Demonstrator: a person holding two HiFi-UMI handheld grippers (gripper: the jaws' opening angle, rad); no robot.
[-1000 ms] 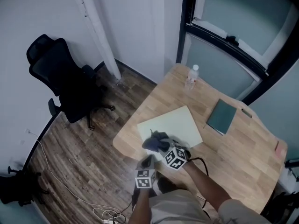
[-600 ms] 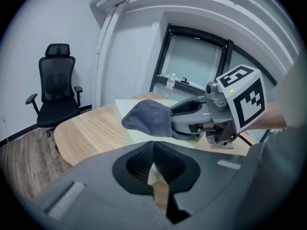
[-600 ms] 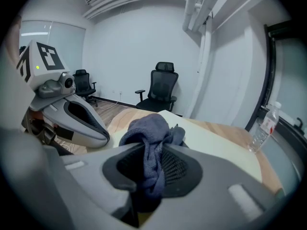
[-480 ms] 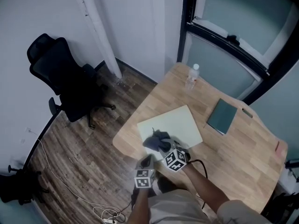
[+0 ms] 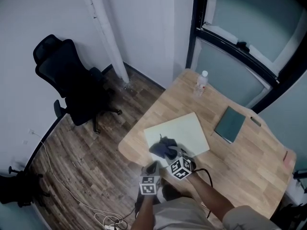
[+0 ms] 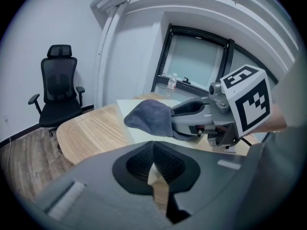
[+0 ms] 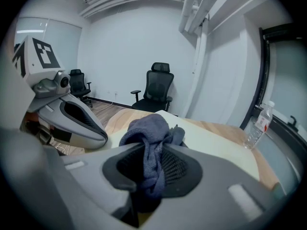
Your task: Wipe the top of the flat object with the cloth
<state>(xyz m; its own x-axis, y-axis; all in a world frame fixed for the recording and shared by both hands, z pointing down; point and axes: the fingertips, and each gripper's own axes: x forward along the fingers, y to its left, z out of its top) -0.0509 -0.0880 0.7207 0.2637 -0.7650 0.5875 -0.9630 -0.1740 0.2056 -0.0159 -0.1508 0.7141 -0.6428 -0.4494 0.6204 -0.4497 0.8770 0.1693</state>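
Head view: wooden table [image 5: 240, 166]; pale flat board [image 5: 184, 128] lies near its front-left edge; right gripper [image 5: 169, 153] holds a dark grey-blue cloth [image 5: 162, 147] over the board's near corner; left gripper [image 5: 152, 167] just beside it, off the table edge; water bottle [image 5: 201, 82] upright at the far corner; green notebook [image 5: 230, 123] right of the board, apart from it; black office chair [image 5: 72, 85] on the wood floor at left.

Left gripper view: jaws together, nothing between them; right gripper crosses ahead, cloth bunched at its tip over the board's edge; cannot tell if cloth touches board.

Right gripper view: jaws clamped on the cloth, folds bulging out above them; board lies just beyond; bottle far right.
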